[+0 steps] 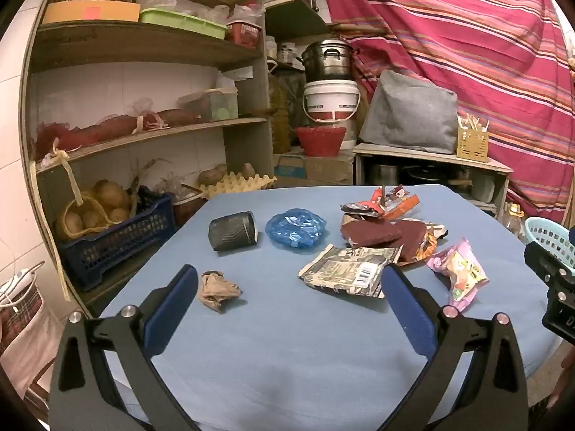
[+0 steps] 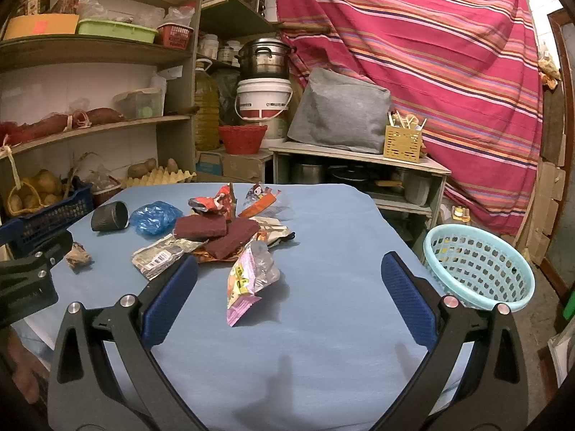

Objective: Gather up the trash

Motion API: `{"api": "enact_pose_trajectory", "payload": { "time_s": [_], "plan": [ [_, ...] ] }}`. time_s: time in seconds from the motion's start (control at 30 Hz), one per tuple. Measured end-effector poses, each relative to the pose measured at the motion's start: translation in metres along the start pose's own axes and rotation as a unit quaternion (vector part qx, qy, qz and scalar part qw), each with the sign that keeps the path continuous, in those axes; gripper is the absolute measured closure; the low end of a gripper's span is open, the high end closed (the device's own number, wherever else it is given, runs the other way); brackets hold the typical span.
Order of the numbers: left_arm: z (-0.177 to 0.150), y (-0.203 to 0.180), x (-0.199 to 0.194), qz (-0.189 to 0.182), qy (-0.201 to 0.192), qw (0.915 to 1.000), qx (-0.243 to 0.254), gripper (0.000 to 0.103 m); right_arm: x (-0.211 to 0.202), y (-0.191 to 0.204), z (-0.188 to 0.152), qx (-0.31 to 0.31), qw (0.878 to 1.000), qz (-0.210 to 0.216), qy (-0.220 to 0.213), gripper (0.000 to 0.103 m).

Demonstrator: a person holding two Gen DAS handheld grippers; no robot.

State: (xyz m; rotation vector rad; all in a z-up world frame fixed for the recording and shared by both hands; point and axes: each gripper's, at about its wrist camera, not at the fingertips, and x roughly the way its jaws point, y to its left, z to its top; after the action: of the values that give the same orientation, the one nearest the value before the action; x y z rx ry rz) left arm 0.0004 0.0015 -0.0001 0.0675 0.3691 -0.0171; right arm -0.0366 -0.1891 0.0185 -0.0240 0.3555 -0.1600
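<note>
Litter lay scattered across the blue-covered worktop [image 2: 323, 323] as I began the collection: a pink snack wrapper [image 2: 251, 276] nearest my right claw [image 2: 289, 280], two dark red bricklike slabs [image 2: 215, 233] heaped on torn foil packets [image 2: 222, 201] behind it, a barcode-printed sachet [image 2: 158, 255] to their left, then a crumpled blue plastic cover [image 2: 152, 217] and a dark grey cup on its side [image 2: 107, 217]. A wad of brown paper [image 1: 217, 289] sat apart, just beside the left finger of my left claw [image 1: 289, 280].

Both claws stood wide and empty, tilted a little downward over the near edge of the worktop, which I judged a ready stance: each could drop onto the piece closest to it, the paper wad for the left, the pink wrapper for the right. Nothing was gathered yet.

The pale turquoise perforated basket [image 2: 478, 269] stood off the worktop's right edge, seemingly placed there to take the litter, nearest the right claw's side. Only the right wrist view showed it whole and apparently empty; the left wrist view caught just a sliver of its rim [image 1: 550, 230] behind the other rig. The left view, in turn, showed the paper wad and the sachet's barcode plainly, while from the right the wad was small and half hidden behind the left rig. Pantry shelves [image 1: 143, 50] and a striped red cloth [image 2: 413, 54] closed the background.
</note>
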Motion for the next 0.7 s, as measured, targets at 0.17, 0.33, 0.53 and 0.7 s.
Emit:
{"api": "enact_pose_trajectory", "payload": {
  "time_s": [0.17,0.33,0.53,0.7],
  "plan": [
    [-0.0021,-0.0024,-0.0013,0.003,-0.002,1.0,0.001,0.004,0.0005,0.0007,-0.0012,0.0,1.0,0.001,0.0,0.004],
    [0.0007,-0.002,-0.0009,0.002,0.001,1.0,-0.001,0.004,-0.0002,-0.0004,-0.0008,0.0,1.0,0.001,0.0,0.004],
    [0.0008,-0.0016,-0.0006,0.002,0.0,1.0,0.0,0.004,-0.0001,-0.0001,-0.0012,0.0,1.0,0.001,0.0,0.004],
    [0.0002,-0.0012,-0.0006,0.002,0.0,1.0,-0.001,0.004,-0.0004,-0.0001,-0.0012,0.0,1.0,0.0,0.0,0.004]
  ]
}}
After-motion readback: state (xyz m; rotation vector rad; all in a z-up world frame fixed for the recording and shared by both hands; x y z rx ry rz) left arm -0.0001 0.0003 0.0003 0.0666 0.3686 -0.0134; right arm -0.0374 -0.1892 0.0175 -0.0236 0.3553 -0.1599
